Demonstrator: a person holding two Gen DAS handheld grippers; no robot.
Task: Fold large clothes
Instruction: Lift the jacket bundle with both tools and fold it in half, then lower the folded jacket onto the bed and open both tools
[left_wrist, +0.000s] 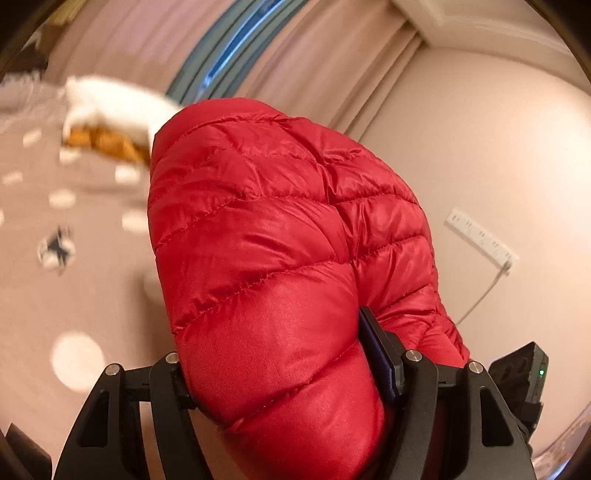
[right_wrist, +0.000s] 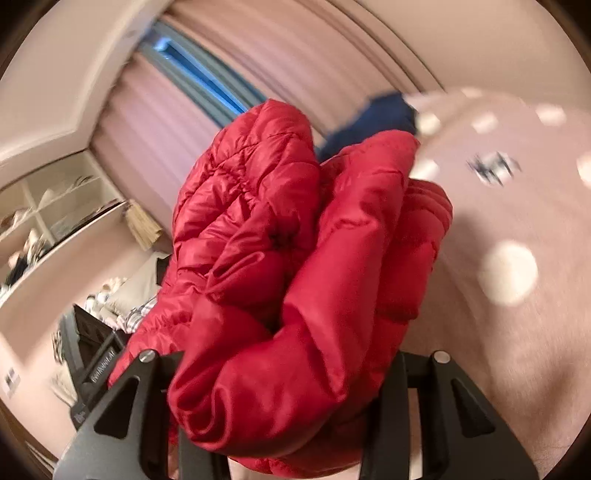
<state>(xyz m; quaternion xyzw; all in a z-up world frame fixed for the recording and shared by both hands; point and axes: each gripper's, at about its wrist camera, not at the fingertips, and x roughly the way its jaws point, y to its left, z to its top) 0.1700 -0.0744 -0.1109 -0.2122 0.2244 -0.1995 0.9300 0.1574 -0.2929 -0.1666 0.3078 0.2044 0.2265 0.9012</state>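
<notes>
Red puffer jacket (left_wrist: 266, 258): left tongs (left_wrist: 280, 373) and right tongs (right_wrist: 295, 391) both clamp bunched slippery quilting (may slide out mid-lift).

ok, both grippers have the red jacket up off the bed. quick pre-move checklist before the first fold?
1. Left gripper clamped on the red puffer jacket: ok, a thick quilted roll fills the jaws.
2. Right gripper clamped on the jacket: ok, bunched fabric is pinched between its fingers.
3. Jacket spread flat between the grips: not ok, it is crumpled into folds in the right wrist view.
4. Which part each gripper holds (shoulder, hem, sleeve): cannot tell.
5. Bedspread free for laying down: cannot tell, only part shows; a white and tan item and a dark blue garment lie at its far end.
6. Hanging fabric clear of the bed: cannot tell.
</notes>
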